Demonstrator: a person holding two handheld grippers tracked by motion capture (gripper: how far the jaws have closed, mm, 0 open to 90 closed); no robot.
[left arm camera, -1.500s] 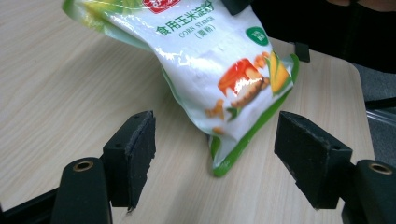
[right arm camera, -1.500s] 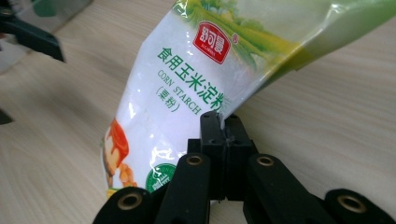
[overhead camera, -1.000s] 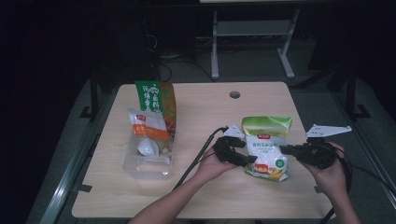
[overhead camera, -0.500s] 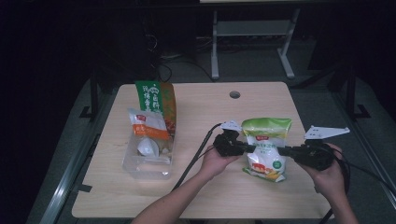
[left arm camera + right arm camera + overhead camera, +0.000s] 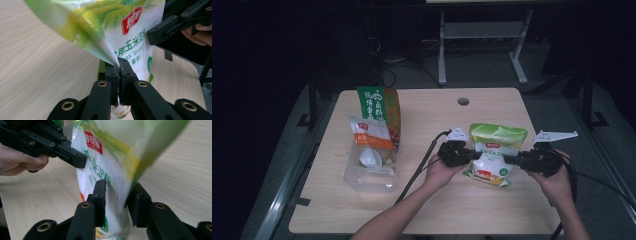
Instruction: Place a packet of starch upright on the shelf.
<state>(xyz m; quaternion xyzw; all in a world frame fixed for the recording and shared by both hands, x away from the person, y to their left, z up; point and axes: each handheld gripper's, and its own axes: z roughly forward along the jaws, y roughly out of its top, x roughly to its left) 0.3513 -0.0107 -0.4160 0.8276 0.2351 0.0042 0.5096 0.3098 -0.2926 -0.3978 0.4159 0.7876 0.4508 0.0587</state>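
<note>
Starch bag (image 5: 493, 159) bottom (behind black jaws)

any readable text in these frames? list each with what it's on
"用玉米淀粉": green-and-white bag, left gripper view, first character cut off.
"RN STAR": same bag, line below, partly hidden.
"(粟粉)": same bag, under that.
Red logo on the bag: characters blurred, unreadable.
Tall green-and-orange bag: large white characters, too small to read.
White-and-orange pouch in the clear container: label unreadable.
</note>
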